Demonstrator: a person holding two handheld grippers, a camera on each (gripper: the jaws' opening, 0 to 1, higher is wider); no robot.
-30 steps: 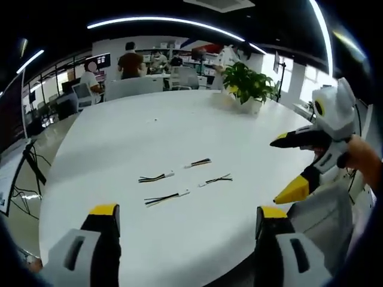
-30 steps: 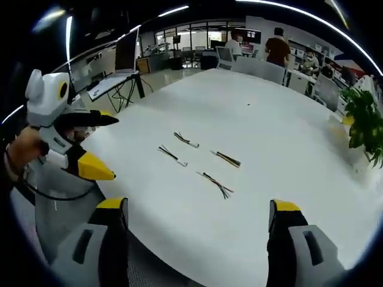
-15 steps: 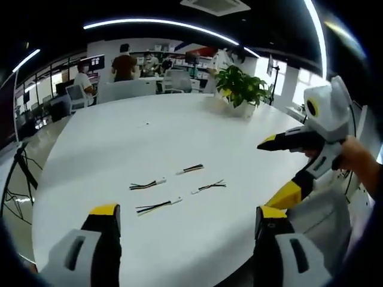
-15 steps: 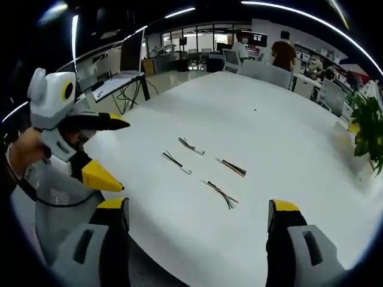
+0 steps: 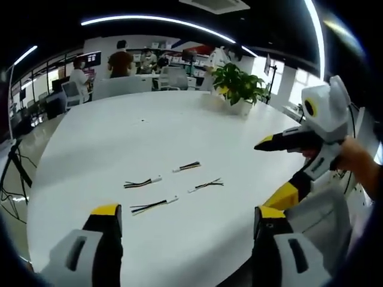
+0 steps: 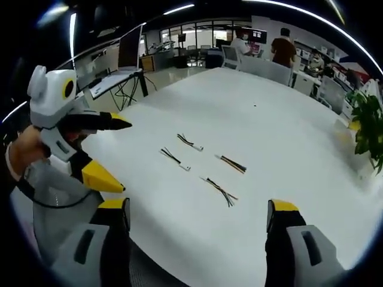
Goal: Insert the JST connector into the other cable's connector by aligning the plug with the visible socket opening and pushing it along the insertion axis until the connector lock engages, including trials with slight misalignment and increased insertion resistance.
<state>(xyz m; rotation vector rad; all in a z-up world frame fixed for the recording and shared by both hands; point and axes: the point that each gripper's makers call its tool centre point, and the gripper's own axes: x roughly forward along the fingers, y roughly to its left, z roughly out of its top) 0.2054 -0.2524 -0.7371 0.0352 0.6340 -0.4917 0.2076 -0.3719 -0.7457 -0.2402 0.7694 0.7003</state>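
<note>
Task not begun. Four short black-and-yellow wired cables w/ white JST connectors (image 5: 148, 207) lie loose mid white round table (image 5: 179, 125), well apart. Left gripper (image 5: 182, 215) & right gripper (image 6: 196, 209): fingers spread, empty.

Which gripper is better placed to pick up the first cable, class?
Neither clearly. The left gripper and the right gripper both hang open short of the four cables on the white table. Each has a cable lying nearest it.
</note>
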